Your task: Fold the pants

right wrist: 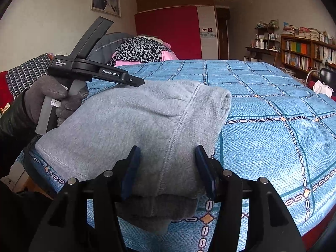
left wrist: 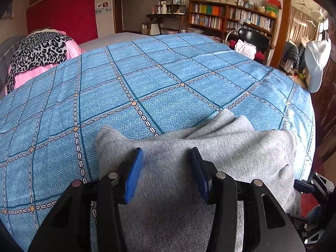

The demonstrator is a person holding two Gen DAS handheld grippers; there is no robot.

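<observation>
The grey pants [left wrist: 189, 163] lie bunched in folds at the near edge of the bed, on the blue checked bedspread [left wrist: 147, 73]. My left gripper [left wrist: 168, 157] is open, its blue pads either side of the grey cloth and just above it. In the right wrist view the pants [right wrist: 136, 121] form a folded pile with a seam down the middle. My right gripper [right wrist: 168, 153] is open around the pile's near end. The left gripper's body [right wrist: 94, 71], held by a gloved hand, rests over the pile's far left corner.
A pile of leopard-print and pink bedding [left wrist: 40, 52] sits at the bed's far left. A white cap [left wrist: 317, 63] hangs at the right. A bookshelf [left wrist: 231, 16], a desk and a black chair [left wrist: 254, 35] stand beyond the bed.
</observation>
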